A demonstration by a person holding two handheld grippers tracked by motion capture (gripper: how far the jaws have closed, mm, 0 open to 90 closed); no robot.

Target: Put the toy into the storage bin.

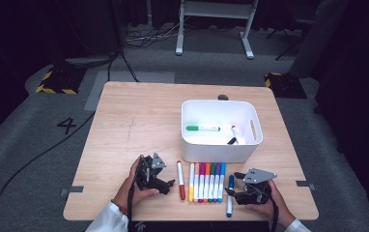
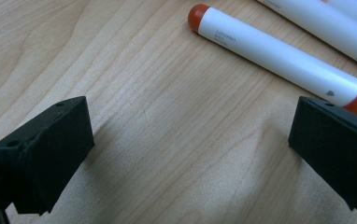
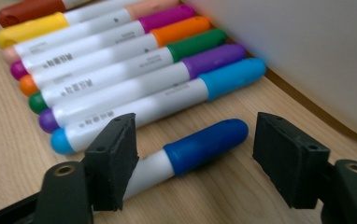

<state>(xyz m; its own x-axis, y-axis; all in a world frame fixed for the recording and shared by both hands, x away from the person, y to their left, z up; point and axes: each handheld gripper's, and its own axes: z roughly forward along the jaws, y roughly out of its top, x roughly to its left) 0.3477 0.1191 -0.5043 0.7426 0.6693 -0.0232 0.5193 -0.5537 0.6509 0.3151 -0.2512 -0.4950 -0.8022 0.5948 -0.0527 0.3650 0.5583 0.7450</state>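
My right gripper (image 3: 195,158) gapes around the dark-blue marker (image 3: 204,144), bin wall (image 3: 307,51) close; left gripper (image 2: 186,154) released, bare wood between.

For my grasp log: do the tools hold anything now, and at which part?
Nothing is held. The left tool is open over bare wood beside the red marker. The right tool is open around the blue marker.

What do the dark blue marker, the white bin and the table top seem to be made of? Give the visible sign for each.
Dark blue marker: probably plastic, smooth, with a soft sheen on its cap.
White bin: likely moulded plastic, with a matte, even wall and rounded corners.
Table top: wood or wood-look laminate, showing pale grain lines.
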